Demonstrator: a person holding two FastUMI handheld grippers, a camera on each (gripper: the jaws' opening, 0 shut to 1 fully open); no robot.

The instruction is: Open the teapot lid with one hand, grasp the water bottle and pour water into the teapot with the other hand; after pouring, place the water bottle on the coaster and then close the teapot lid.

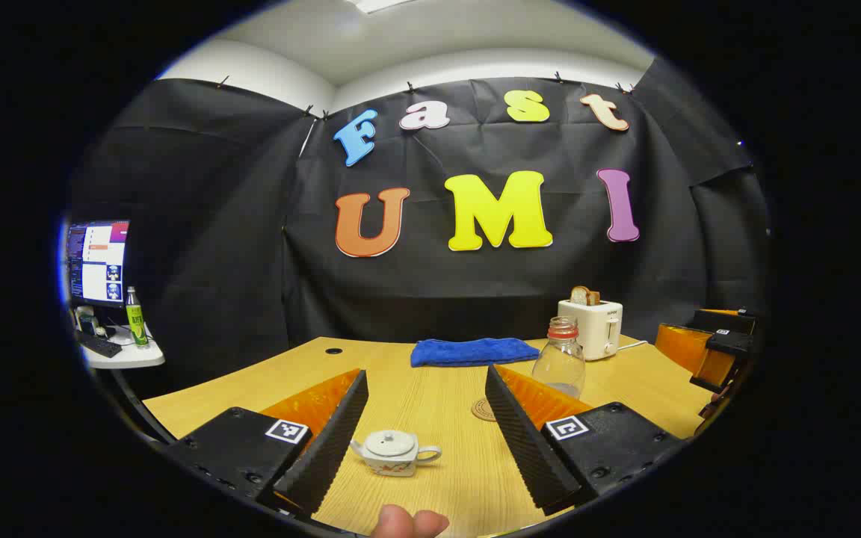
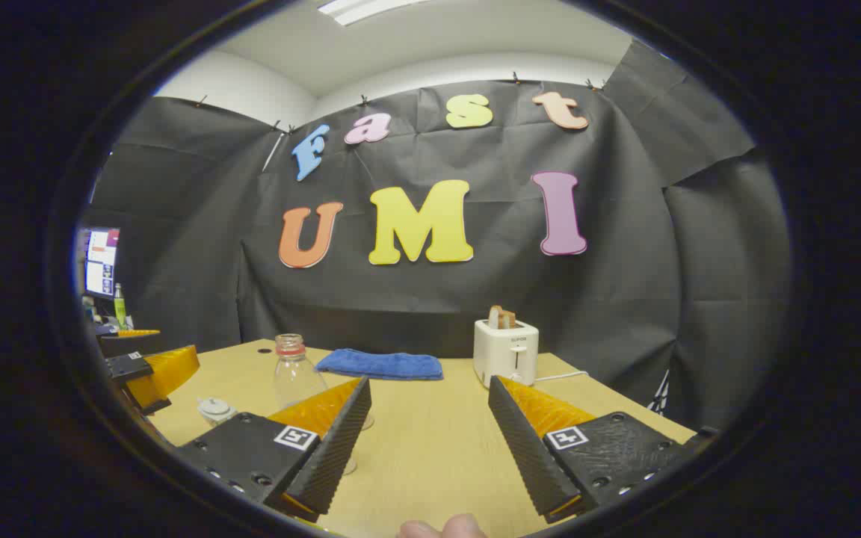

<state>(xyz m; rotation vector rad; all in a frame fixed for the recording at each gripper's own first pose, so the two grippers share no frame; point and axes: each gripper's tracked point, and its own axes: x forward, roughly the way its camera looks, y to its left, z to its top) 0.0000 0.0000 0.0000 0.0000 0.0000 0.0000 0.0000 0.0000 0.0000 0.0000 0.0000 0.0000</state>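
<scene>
A small white teapot (image 1: 393,453) with its lid (image 1: 389,442) on sits on the wooden table, low between the fingers of my left gripper (image 1: 425,377), which is open and holds nothing. Behind the gripper's right finger stands a clear water bottle (image 1: 559,359) without a cap, and a round coaster (image 1: 484,409) lies just left of it. My right gripper (image 2: 428,385) is also open and holds nothing. In the right gripper view the bottle (image 2: 296,373) stands partly behind its left finger, and the teapot (image 2: 215,409) is farther left.
A folded blue towel (image 1: 473,351) and a white toaster (image 1: 591,325) with bread sit at the back of the table (image 1: 430,486). A side desk with a monitor (image 1: 98,261) and a green bottle (image 1: 135,317) stands far left. The other gripper (image 1: 714,347) hovers at the table's right edge.
</scene>
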